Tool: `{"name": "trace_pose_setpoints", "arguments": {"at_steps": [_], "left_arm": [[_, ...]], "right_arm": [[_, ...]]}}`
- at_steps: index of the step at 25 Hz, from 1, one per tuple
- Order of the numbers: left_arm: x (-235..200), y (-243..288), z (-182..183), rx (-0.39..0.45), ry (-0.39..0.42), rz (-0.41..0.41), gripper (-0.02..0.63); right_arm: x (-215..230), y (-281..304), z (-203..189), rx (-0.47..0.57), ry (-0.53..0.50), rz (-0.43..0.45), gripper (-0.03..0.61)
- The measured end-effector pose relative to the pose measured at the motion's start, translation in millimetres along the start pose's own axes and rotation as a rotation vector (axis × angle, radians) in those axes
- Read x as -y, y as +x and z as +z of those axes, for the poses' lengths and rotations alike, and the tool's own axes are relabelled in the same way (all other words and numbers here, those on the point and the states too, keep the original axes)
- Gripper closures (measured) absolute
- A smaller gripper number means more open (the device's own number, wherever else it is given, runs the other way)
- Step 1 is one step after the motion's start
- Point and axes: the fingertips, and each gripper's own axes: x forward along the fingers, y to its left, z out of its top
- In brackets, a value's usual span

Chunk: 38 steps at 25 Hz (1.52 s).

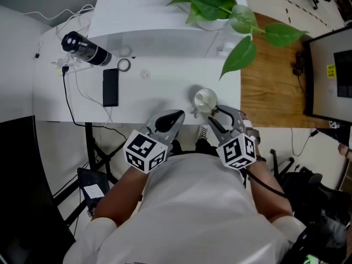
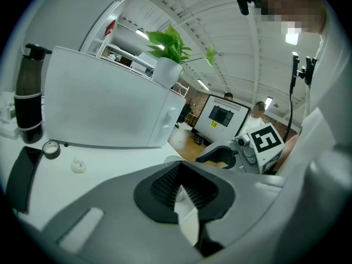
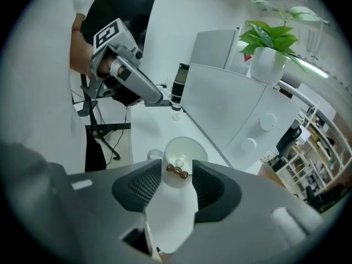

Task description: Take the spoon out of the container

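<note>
- Right now the container (image 1: 205,99), a small white cup with a side handle, stands at the near edge of the counter (image 1: 165,87), toward its right near corner. That puts it within easy reach of the person.
- The right hand-held gripper (image 1: 223,116) angles down at the cup from just beside the counter's near edge. Its jaws are spread wide and nothing is between the pads.
- In the right gripper view the container (image 3: 184,150) sits centred just beyond the right hand-held gripper (image 3: 177,175). The alignment looks deliberate, set up to close on whatever sticks up at the rim.
- Three brown beads (image 3: 177,171) lie in a short row at the cup's near rim, with something pale and glossy behind them. This is probably part of the spoon, but I cannot tell its handle or bowl for certain.
- The left hand-held gripper (image 1: 175,114) hangs level-ish beside the right one, off the counter's near edge. In the left gripper view its jaws (image 2: 177,175) are pressed together on nothing, so it seems parked out of the way.
- A phone (image 1: 110,87) and a dark bottle (image 1: 85,49) lie toward the counter's left edge, well apart from the cup and no obstacle.
</note>
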Motion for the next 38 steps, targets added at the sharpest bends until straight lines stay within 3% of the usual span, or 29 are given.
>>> {"name": "trace_pose_setpoints", "arguments": {"at_steps": [8, 11, 22, 38], "left_arm": [[-2.4, -1.5, -2.5, 0.000, -0.011, 0.003, 0.609], [-2.8, -1.8, -2.6, 0.001, -0.011, 0.004, 0.609], [-2.0, -2.7, -2.0, 0.004, -0.013, 0.001, 0.610], [-0.9, -6.3, 2.0, 0.013, -0.013, 0.003, 0.609]], "right_arm": [[-1.3, 8.1, -2.8, -0.022, -0.083, -0.029, 0.422], [-0.7, 7.4, -0.7, -0.018, -0.097, -0.042, 0.454], [-3.6, 6.4, -0.9, -0.047, -0.138, -0.043, 0.460], [2.4, 6.8, -5.6, -0.023, 0.040, -0.039, 0.465]]}}
